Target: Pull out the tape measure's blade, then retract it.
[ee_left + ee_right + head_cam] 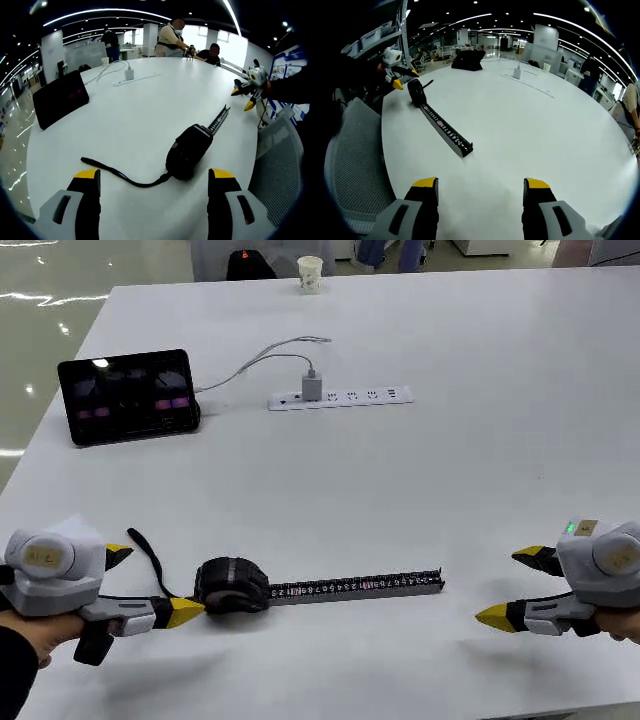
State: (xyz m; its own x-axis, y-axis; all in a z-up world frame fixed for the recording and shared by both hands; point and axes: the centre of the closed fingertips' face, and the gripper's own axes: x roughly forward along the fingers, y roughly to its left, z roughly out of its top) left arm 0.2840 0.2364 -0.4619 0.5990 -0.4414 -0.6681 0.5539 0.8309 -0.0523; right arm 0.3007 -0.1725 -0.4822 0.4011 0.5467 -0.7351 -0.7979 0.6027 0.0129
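Tape measure [232, 585] lies on the white tabletop [450, 470] just ahead of my left tongs [163, 580], whose jaws stand spread wide. One yellow tip sits right beside it, and I cannot tell whether it touches. Its blade [355, 587] is drawn out flat toward my right tongs [497, 586], which gape apart, grip nothing and sit well clear of the blade's end. The wrist strap [148, 552] trails across the gap ahead of the left jaws.
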